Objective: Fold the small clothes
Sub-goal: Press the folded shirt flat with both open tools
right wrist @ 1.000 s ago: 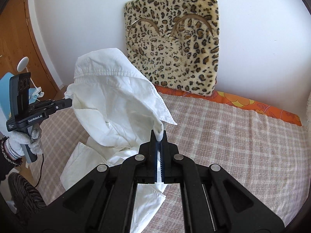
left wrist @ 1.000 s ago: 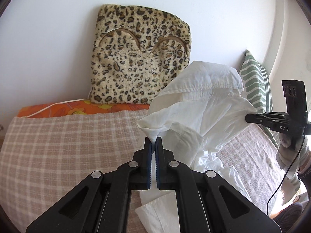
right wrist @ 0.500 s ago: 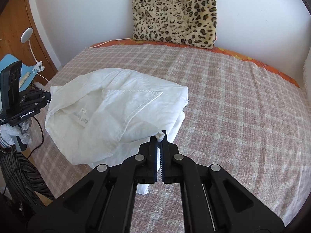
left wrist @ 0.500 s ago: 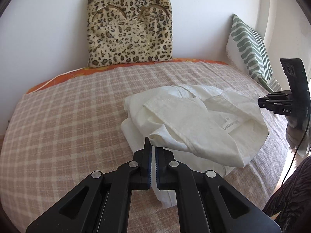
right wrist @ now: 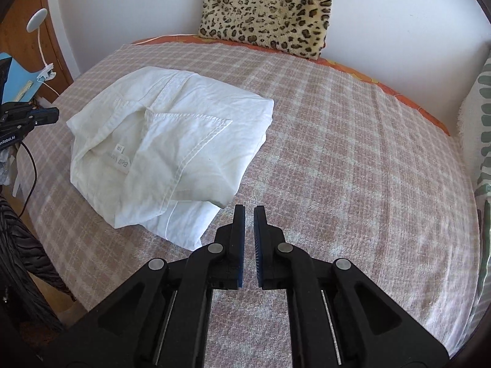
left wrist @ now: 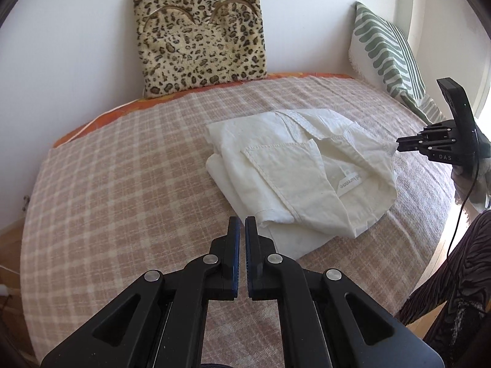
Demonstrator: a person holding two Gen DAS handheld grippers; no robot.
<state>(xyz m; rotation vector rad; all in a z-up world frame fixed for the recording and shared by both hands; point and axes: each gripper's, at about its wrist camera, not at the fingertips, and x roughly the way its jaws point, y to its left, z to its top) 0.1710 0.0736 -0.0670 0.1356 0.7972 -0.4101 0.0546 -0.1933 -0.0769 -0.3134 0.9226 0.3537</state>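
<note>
Fingers on the left gripper (left wrist: 242,224) are sitting basically closed with nothing between them, hovering just off the near corner of the white shirt (left wrist: 294,168). The right gripper (right wrist: 249,210) is cracking open a little, also empty, and it's hanging just beside the opposite corner.

The shirt itself is lying in a loose bundle on the checked blanket (left wrist: 122,184), toward the side of the bed where the person is standing, well apart from the leopard cushion (left wrist: 199,33) at the wall.

Stuff I'm worrying about from here:

- The bundle is looking puffy and lopsided. The collar flap is lying on top at an angle and the label is showing, so I'm guessing any next fold is going to be stacking crooked on crooked.
- A lower layer is poking out along the near edge. If either gripper is pinching only the top layer next, the whole thing is probably coming apart when lifted.
- Thin cloth on a soft blanket means closing down could be grabbing blanket along with the shirt.
- The bundle is sitting fairly near the bed edge, so a sloppy drag toward the person is risking it sliding off.
- The cable (left wrist: 460,214) is dangling from the right gripper close to the cloth and could be snagging it.
</note>
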